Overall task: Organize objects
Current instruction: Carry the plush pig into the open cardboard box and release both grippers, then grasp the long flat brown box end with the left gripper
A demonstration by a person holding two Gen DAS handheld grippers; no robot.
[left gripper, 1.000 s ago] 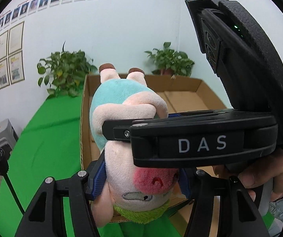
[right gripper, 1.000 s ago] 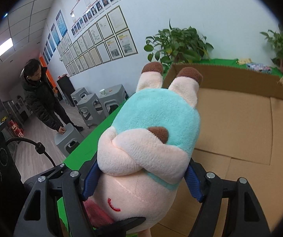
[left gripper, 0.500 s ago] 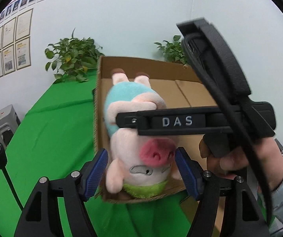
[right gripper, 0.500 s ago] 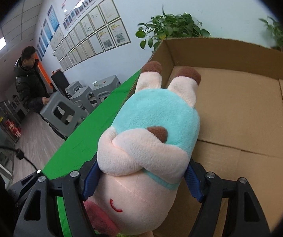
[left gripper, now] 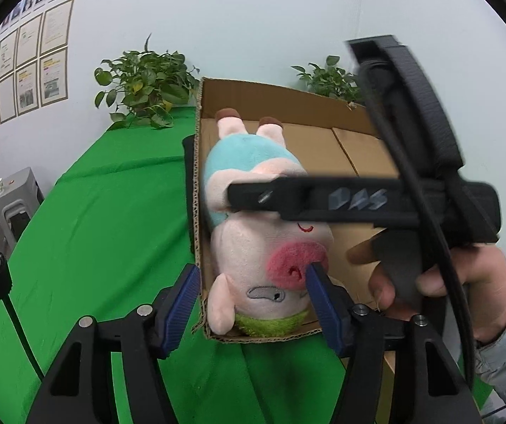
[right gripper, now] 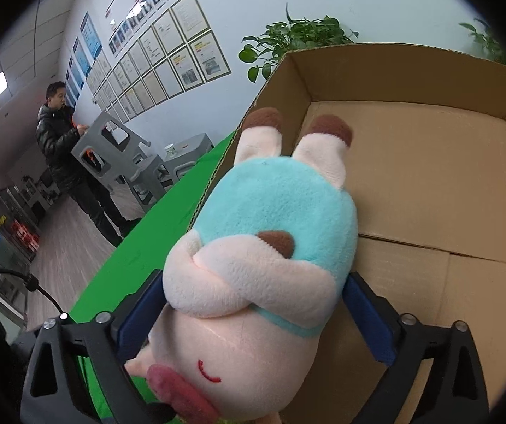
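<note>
A plush pig (left gripper: 253,219) in a teal shirt hangs upside down inside the open cardboard box (left gripper: 355,148), near its left wall. My right gripper (right gripper: 253,321) is shut on the pig's (right gripper: 260,258) body; it crosses the left wrist view as a black bar (left gripper: 323,199). My left gripper (left gripper: 249,304) is open, its blue pads on either side of the pig's head and the box's near left corner, not squeezing it.
The box (right gripper: 412,70) sits on a green cloth table (left gripper: 94,229). Two potted plants (left gripper: 143,81) stand by the back wall. A person (right gripper: 65,155) stands by grey stools on the floor to the left.
The left gripper has let go of the pig's head and drawn back. The right gripper has carried the pig down into the box.
</note>
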